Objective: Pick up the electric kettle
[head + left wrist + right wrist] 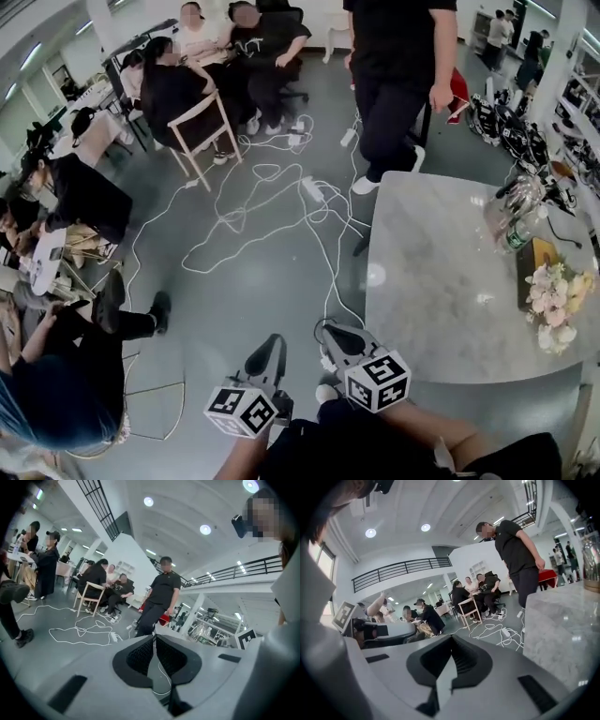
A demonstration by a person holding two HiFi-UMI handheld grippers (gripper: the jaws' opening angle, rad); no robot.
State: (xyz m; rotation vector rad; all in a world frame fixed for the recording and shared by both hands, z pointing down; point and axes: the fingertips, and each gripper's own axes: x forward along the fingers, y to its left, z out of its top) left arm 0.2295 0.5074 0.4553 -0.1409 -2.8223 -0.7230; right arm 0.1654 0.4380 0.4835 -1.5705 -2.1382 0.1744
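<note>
Both grippers are held low and close to the person's body, side by side, pointing forward and slightly down over the grey floor point(234, 300). The left gripper point(265, 356) has its jaws pressed together with nothing between them, and so does the right gripper point(341, 339), which is just off the near corner of the marble table point(441, 281). The glass kettle point(514, 214) (blurred, hard to make out) stands at the table's far right side, beyond the flowers point(555, 302), well apart from both grippers.

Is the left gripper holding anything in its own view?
No, the left gripper has its jaws shut together, with nothing between them.
</note>
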